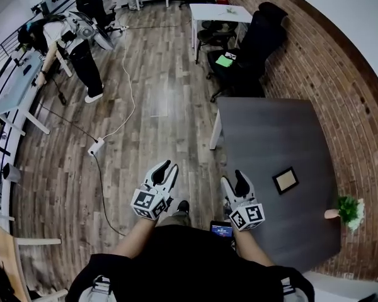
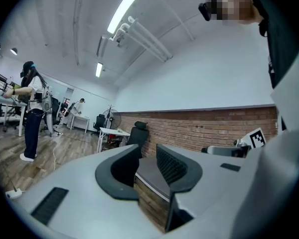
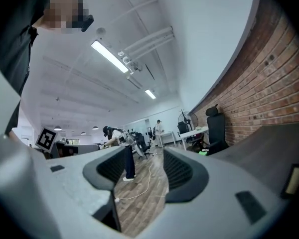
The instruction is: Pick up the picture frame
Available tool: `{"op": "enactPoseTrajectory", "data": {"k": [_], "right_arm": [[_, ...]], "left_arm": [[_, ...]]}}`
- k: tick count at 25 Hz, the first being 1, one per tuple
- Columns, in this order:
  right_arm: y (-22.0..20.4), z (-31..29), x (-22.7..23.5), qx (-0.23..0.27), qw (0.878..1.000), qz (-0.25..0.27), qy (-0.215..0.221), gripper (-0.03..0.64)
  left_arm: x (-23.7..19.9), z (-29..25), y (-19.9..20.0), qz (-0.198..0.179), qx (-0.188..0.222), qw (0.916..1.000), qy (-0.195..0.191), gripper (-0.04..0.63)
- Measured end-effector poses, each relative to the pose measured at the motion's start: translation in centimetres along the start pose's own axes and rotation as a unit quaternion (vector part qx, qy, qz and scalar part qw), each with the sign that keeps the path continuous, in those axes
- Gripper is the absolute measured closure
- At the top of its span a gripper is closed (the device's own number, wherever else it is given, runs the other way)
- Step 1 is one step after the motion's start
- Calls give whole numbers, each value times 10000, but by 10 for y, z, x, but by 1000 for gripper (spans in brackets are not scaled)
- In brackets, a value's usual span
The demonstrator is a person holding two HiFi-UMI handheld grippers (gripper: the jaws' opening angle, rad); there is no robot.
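Note:
The picture frame (image 1: pixel 285 180), small with a dark border and a pale middle, lies flat on the dark grey table (image 1: pixel 271 137) near its right side. My right gripper (image 1: pixel 234 180) hovers open at the table's near left edge, a short way left of the frame, with nothing between its fingers. My left gripper (image 1: pixel 168 168) is open and empty over the wooden floor, left of the table. In the right gripper view a pale upright rectangle (image 3: pixel 292 179), probably the frame, shows at the far right, beside the open gripper (image 3: pixel 152 171). The left gripper (image 2: pixel 147 166) frames the table's edge.
A small potted plant (image 1: pixel 349 209) sits at the table's right edge by the brick wall (image 1: pixel 340 87). Black office chairs (image 1: pixel 252 49) and a white table (image 1: pixel 217 11) stand beyond. A white cable with a power strip (image 1: pixel 96 146) crosses the floor. A person (image 1: pixel 63 39) bends over a far desk.

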State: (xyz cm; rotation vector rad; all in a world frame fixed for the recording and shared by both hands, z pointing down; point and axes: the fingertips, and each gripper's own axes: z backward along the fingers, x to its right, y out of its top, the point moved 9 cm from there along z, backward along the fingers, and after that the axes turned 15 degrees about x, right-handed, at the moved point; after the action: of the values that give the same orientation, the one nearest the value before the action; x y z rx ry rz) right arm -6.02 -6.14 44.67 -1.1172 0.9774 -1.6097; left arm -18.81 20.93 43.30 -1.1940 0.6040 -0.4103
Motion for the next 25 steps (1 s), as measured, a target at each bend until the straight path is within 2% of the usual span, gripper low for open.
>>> {"op": "enactPoseTrajectory", "data": {"k": [8, 16, 20, 25], "right_arm": [[-7, -80, 17, 91, 9995, 152, -248, 379], [-19, -114, 33, 104, 9969, 202, -755, 379], [-16, -118, 38, 160, 9940, 364, -1018, 379], [-12, -100, 61, 328, 9865, 432, -1547, 379]], "left_arm": [[-65, -72, -2, 64, -86, 9994, -316, 503], [-106, -126, -11, 242, -143, 9971, -713, 503], [-115, -150, -21, 373, -233, 9944, -960, 503], [-100, -187, -44, 535, -452, 9861, -1509, 502]]}}
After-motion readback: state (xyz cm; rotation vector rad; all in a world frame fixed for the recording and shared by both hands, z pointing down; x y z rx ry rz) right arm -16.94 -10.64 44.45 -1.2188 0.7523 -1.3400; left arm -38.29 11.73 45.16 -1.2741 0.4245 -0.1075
